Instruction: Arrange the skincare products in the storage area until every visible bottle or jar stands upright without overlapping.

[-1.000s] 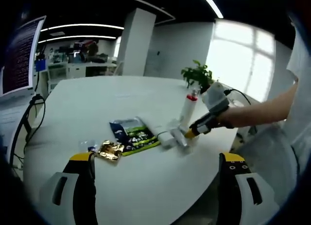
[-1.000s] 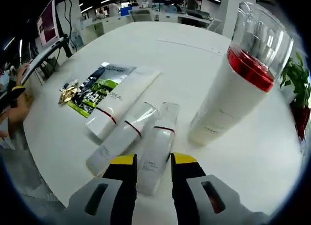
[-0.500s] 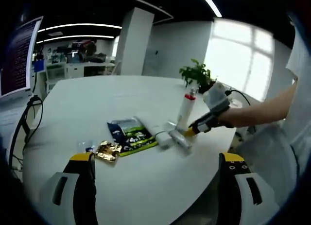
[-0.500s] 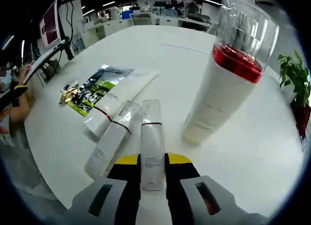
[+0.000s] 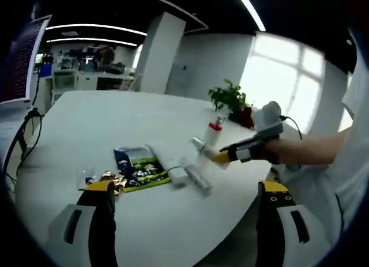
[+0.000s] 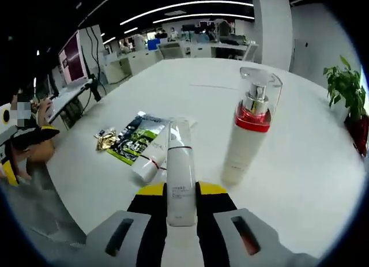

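My right gripper (image 6: 181, 193) is clamped on a slim white tube (image 6: 180, 169) sticking out ahead of its jaws, lifted off the table, so I judge tipping it upright could knock the pump bottle (image 6: 248, 134) just ahead-right, while my left gripper (image 5: 184, 193) idles wide open.

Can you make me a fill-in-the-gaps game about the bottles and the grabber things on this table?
1. The right gripper is shut on a white ____.
2. The pump bottle with the red band stands ____ on the table.
3. The left gripper has its jaws wide ____.
4. Beside the green packet lies a small crinkly wrapper coloured ____.

Missing words: tube; upright; open; gold
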{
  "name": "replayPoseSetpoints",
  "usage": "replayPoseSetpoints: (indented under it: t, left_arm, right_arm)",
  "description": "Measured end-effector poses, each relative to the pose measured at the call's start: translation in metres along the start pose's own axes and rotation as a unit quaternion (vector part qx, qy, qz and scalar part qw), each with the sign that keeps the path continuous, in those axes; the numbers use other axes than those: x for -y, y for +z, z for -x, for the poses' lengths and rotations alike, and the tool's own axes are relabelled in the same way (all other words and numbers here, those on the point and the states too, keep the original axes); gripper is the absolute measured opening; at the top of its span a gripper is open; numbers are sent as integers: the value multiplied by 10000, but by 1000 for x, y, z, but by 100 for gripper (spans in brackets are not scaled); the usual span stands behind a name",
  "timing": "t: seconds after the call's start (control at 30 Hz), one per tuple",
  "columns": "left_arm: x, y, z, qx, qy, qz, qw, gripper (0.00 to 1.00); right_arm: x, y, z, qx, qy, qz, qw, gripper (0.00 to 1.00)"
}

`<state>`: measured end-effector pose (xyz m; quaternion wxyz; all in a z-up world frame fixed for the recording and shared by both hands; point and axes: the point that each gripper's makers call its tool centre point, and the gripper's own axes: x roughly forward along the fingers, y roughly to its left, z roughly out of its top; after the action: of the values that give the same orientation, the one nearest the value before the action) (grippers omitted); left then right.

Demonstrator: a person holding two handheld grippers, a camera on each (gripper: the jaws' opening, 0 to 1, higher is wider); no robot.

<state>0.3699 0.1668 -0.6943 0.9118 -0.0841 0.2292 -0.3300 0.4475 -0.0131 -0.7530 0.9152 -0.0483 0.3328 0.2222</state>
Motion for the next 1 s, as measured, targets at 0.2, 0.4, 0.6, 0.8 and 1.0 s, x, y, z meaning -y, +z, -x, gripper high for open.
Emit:
replayPoseSetpoints:
  t: [0.2, 0.4, 0.6, 0.8, 1.0]
  left_arm:
    - [12, 10, -7, 116, -125, 514, 9985, 90]
    - [27, 20, -9, 152, -456, 1228, 9913, 85]
    - [38, 24, -12, 230, -544, 1415, 9882, 80]
    - [45, 38, -14, 492, -586, 1738, 9818, 71]
    - [52, 54, -16, 809, -655, 1992, 9744, 61]
  right_arm:
    - [-30, 19, 21, 537, 213, 573, 9967, 18]
    - [-57, 25, 42, 791, 306, 1144, 9898, 17]
    - [-78, 35, 61, 1134, 472, 1223, 9849, 17]
    - [-113, 47, 80, 1634, 896, 1408, 9724, 18]
    - [-129, 43, 83, 1672, 1077, 1435, 9695, 18]
